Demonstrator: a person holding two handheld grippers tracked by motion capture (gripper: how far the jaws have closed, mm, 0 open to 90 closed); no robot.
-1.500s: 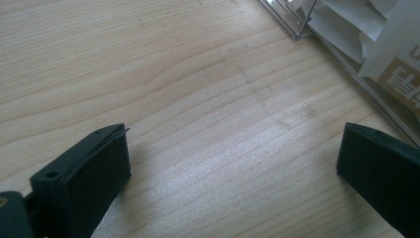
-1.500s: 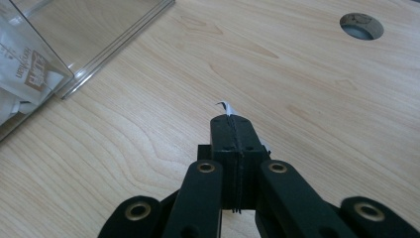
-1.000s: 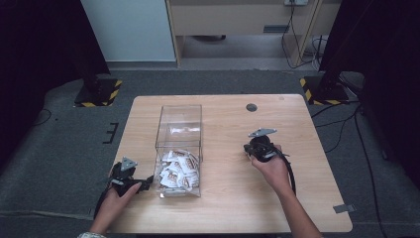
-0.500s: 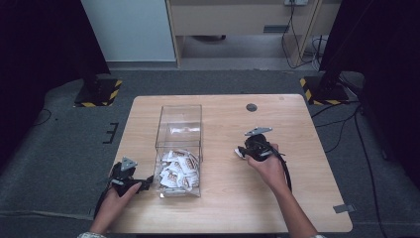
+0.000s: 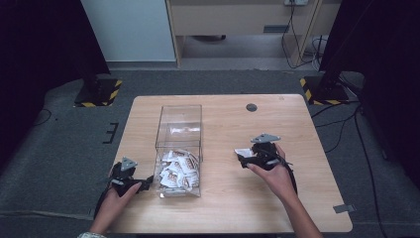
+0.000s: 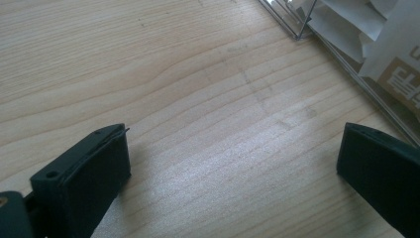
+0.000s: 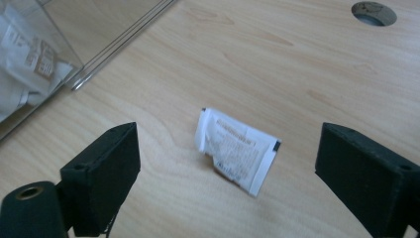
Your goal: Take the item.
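Right gripper view shows your right gripper (image 7: 225, 163) with jaws just opened wide, a white sachet (image 7: 236, 149) lying loose between them at mid frame.

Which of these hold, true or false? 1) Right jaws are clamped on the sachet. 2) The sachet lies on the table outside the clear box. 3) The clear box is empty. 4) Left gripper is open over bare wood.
1) False: the right gripper has just been opening; the sachet lies free between its jaws.
2) True: it rests on the table, apart from the clear box.
3) False: sachets are piled inside.
4) True: the left gripper stands open.
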